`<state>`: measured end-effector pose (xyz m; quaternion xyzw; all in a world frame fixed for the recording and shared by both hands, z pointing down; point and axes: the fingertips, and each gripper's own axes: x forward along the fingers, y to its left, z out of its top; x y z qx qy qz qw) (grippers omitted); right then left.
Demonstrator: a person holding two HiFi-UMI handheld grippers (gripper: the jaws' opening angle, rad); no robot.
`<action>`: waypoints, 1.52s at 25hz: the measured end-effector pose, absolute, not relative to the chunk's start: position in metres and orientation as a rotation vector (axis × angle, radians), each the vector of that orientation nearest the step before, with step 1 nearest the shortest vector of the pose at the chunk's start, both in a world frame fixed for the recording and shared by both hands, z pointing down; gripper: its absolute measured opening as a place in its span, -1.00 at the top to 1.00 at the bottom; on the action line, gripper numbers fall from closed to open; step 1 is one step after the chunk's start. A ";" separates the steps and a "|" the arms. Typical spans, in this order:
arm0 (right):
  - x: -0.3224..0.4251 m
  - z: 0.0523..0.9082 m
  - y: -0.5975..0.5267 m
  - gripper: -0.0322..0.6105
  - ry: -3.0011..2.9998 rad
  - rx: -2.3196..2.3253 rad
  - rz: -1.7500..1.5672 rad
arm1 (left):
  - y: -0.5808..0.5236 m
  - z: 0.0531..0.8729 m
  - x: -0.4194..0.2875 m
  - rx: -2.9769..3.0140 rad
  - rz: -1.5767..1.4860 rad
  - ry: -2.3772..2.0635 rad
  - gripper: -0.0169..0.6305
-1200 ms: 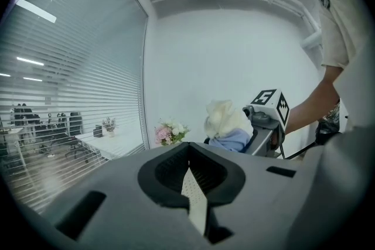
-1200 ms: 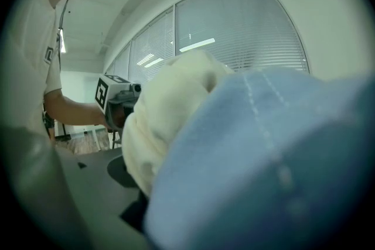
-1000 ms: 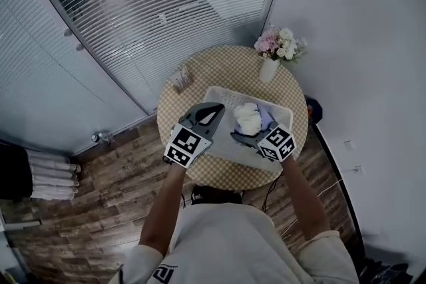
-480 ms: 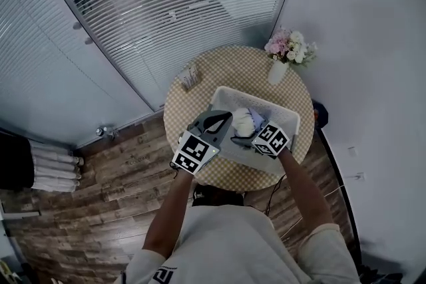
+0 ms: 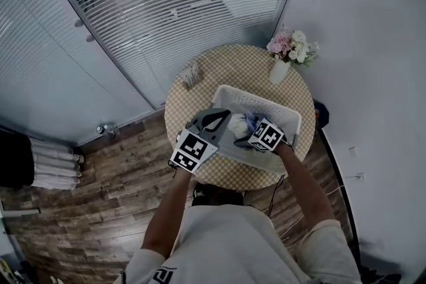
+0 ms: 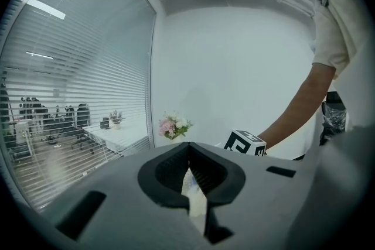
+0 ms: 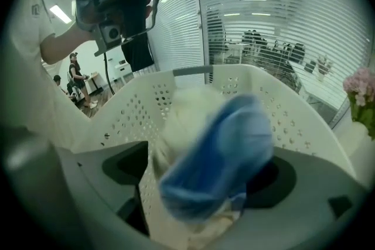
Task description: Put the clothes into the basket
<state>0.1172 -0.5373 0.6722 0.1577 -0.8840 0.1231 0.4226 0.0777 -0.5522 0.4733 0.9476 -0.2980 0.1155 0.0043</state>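
A white perforated basket (image 5: 257,98) stands on the round checked table (image 5: 233,70). My right gripper (image 5: 241,142) reaches in over its near rim. Its jaws are opening, and a bundle of white cloth (image 7: 179,120) and blue cloth (image 7: 225,146) sits blurred and loose between them, inside the basket wall (image 7: 275,102). In the head view the clothes (image 5: 241,122) lie in the basket just beyond the right jaws. My left gripper (image 5: 221,118) hovers at the basket's left near corner, shut with nothing held (image 6: 188,152). The right gripper's marker cube (image 6: 244,142) shows past it.
A white vase of pink and white flowers (image 5: 289,50) stands at the table's far right, and a small holder (image 5: 193,76) at its far left. A glass wall with blinds rises behind. Wood floor (image 5: 126,169) lies to the left. A person (image 7: 76,76) stands far off.
The right gripper has moved left and down into the basket with the clothes, and its jaws have widened. The left gripper has hardly moved.
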 end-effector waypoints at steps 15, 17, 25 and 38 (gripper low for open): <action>0.122 0.639 -0.564 -0.55 -2.333 0.620 0.247 | -0.541 0.476 0.080 2.972 0.359 -0.906 0.91; 0.125 0.629 -0.570 -0.54 -2.356 0.679 0.188 | -0.539 0.475 0.079 2.967 0.355 -0.906 0.91; 0.129 0.589 -0.588 0.49 -2.430 0.870 0.061 | -0.534 0.472 0.075 2.971 0.353 -0.920 0.91; 0.121 0.521 -0.570 0.84 -2.599 0.872 0.095 | -0.522 0.469 0.091 3.005 0.361 -0.865 0.91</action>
